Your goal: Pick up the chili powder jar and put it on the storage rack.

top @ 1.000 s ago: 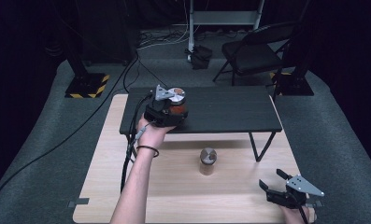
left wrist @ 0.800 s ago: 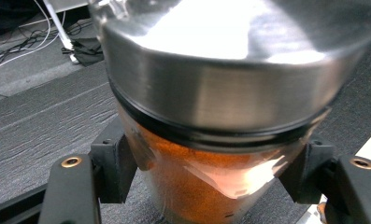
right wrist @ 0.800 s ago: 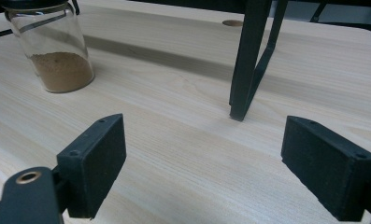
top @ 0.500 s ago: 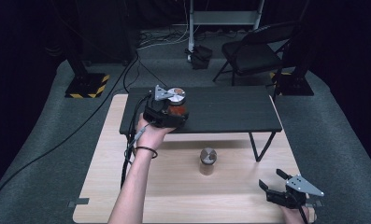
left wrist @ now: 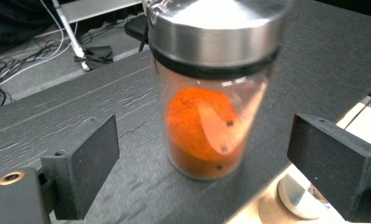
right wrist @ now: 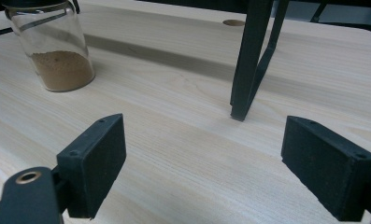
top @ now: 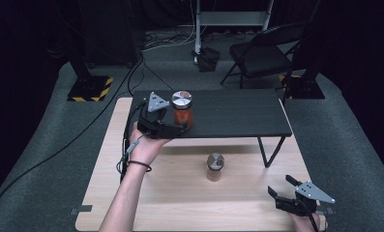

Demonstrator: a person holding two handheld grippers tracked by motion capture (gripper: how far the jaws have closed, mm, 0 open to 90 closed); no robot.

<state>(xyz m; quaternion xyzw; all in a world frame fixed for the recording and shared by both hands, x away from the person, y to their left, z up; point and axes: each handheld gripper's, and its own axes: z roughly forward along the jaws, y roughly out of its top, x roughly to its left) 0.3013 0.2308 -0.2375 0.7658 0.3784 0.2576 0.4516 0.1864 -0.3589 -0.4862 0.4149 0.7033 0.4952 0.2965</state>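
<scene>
At the left of the high view, the left hand-held gripper [top: 176,126] reaches onto the near left edge of a low black bench [top: 228,113] that stands on the pale wooden desk [top: 170,193]; its jaws are spread wide on either side of a jar of orange powder [top: 182,109] with a silver lid, and in the left gripper view [left wrist: 204,154] neither jaw touches the glass [left wrist: 206,126]; the jar stands upright on the black bench top [left wrist: 80,107]. Near the middle of the desk, in front of the bench, stands a second jar [top: 215,166] holding brown powder [right wrist: 57,46], well apart from both grippers; at the lower right the right hand-held gripper [top: 282,187] hovers over the desk with jaws wide open and nothing between them [right wrist: 202,158]; a black bench leg [right wrist: 251,60] stands ahead of it.
</scene>
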